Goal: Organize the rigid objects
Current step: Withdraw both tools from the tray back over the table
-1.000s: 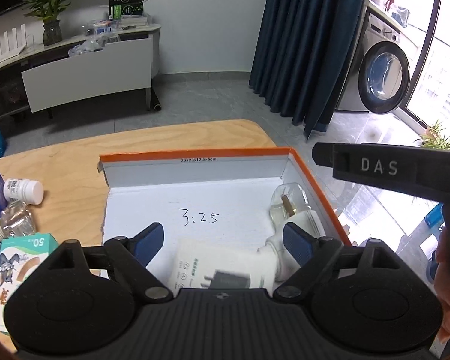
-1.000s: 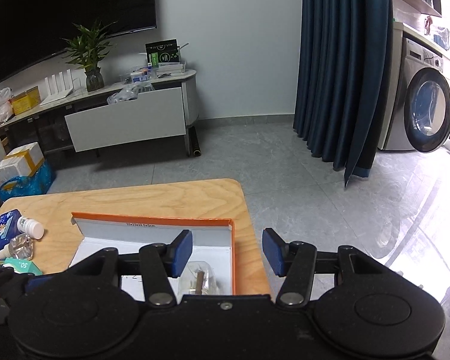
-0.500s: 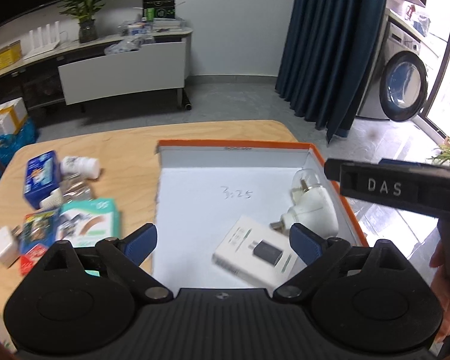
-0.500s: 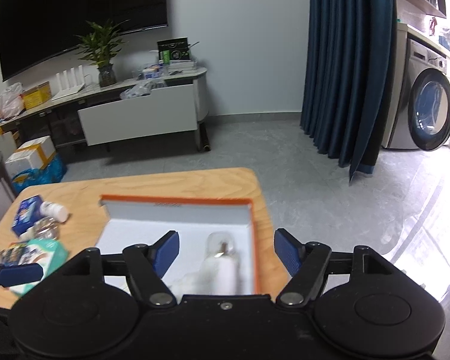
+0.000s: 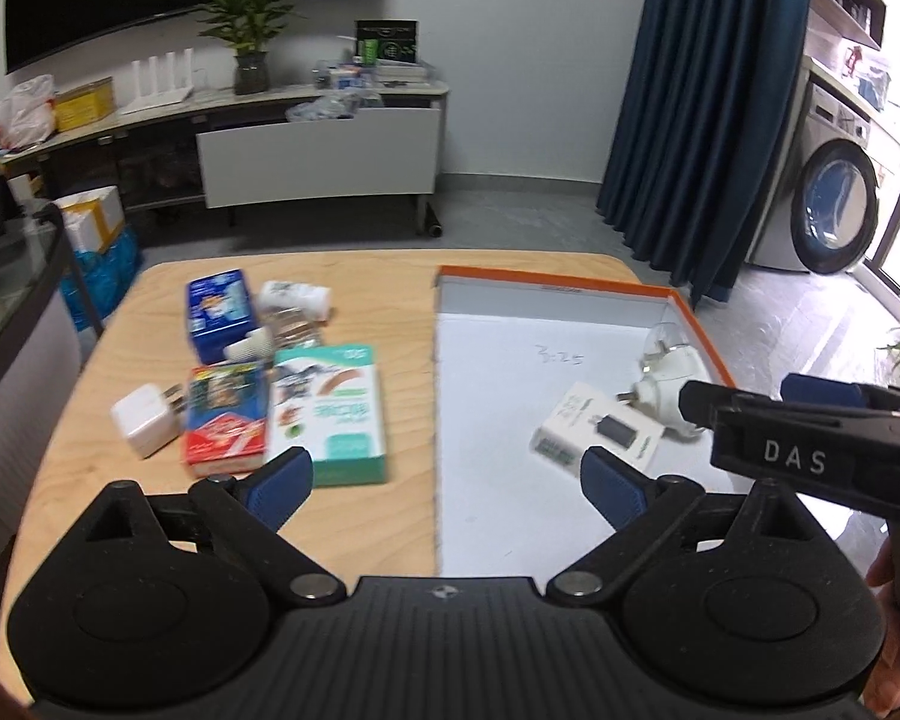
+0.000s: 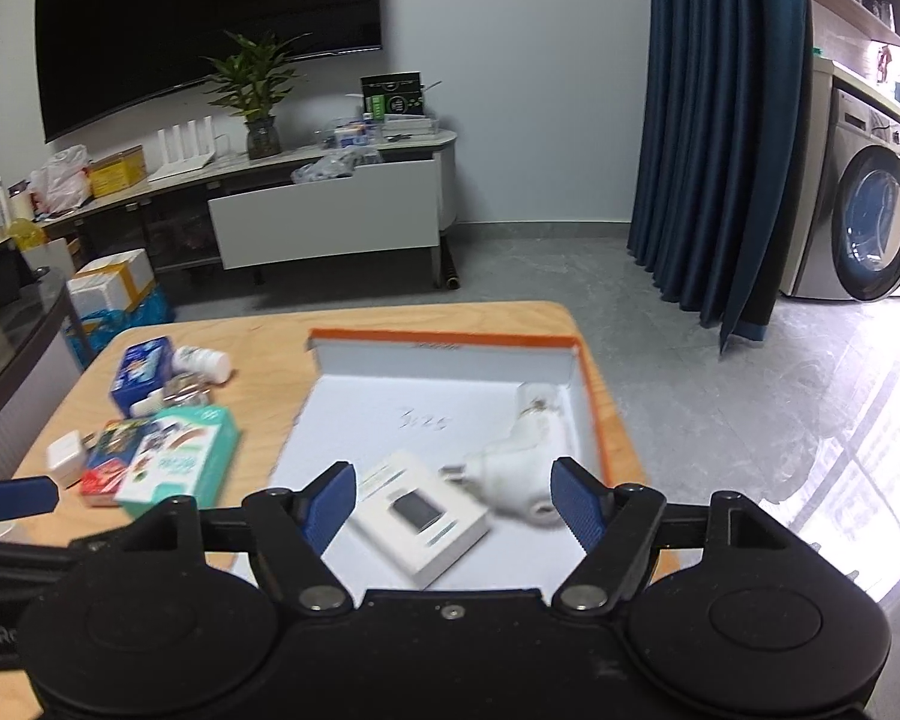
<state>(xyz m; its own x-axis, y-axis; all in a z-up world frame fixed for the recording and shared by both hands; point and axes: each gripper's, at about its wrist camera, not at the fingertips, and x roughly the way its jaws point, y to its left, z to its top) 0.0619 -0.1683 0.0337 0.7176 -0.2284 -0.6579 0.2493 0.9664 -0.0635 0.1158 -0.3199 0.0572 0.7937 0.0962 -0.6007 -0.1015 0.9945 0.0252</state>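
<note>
Two items are in the box, several wait on the table.

Both claws are apart and hold nothing: the left gripper (image 5: 447, 477) hangs over the box edge, the right gripper (image 6: 450, 498) over the box interior. Near, in the orange-rimmed box (image 5: 555, 279), a white adapter box (image 5: 600, 435) lies touching a white plug-in vaporizer (image 5: 660, 390) at its 2 o'clock. At 10 o'clock on the table (image 5: 360, 528), not yet packed: green box (image 5: 330, 414), red box (image 5: 228, 417), white charger (image 5: 141, 426), then blue box (image 5: 219, 315) and white bottle (image 5: 294, 300).
</note>
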